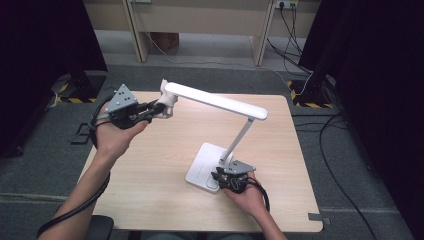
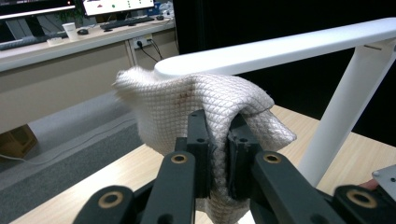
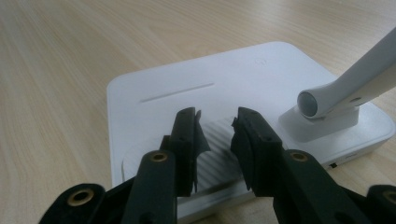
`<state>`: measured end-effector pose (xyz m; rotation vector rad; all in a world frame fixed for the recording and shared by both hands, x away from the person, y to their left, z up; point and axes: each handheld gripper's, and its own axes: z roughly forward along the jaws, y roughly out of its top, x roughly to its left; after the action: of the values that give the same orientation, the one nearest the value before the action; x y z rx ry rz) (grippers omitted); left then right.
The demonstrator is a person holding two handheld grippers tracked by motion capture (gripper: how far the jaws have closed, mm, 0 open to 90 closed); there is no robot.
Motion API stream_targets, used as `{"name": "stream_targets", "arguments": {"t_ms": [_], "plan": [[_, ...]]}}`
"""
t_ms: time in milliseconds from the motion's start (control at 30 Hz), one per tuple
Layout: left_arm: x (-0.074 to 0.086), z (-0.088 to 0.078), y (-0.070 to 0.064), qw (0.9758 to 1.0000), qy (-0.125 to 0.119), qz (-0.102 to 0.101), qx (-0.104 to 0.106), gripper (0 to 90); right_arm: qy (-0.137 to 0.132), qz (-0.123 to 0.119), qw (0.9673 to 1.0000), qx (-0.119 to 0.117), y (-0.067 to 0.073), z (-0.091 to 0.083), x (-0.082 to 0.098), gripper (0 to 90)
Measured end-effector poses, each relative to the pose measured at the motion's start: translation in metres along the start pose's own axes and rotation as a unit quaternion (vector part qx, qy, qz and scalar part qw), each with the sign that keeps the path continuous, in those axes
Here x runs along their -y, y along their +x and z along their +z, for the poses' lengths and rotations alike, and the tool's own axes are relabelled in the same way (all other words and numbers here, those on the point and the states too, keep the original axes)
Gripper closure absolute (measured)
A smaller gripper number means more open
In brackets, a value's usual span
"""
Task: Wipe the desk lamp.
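Quilted white cloth (image 2: pixel 196 100), smooth matt plastic lamp (image 1: pixel 220 102), wood-grain table (image 1: pixel 150 165).

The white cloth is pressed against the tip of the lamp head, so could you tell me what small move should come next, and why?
Probably slide the left tongs, shut on the cloth, along the lamp head toward its stem. The cloth sits at the far tip, most of the bar looks unwiped, and the right tongs rest on the lamp base.

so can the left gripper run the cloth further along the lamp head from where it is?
Probably yes. The left gripper is shut on the cloth at the free end of the lamp head. Nothing sits above the bar up to the stem. The right gripper rests on the base.
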<state>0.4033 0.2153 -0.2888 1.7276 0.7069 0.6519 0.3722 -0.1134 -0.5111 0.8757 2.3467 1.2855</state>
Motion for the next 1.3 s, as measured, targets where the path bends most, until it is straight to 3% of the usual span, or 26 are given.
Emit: {"name": "stream_targets", "arguments": {"t_ms": [667,1300], "plan": [[-0.013,0.009,-0.012,0.9995,-0.003,0.03,0.01,81.8,-0.002,0.0,1.0,0.0,0.0,0.001,0.0,70.0],[-0.017,0.016,-0.022,0.9988,-0.003,0.042,0.025,81.8,-0.001,-0.001,1.0,0.0,0.0,0.001,0.0,70.1]]}}
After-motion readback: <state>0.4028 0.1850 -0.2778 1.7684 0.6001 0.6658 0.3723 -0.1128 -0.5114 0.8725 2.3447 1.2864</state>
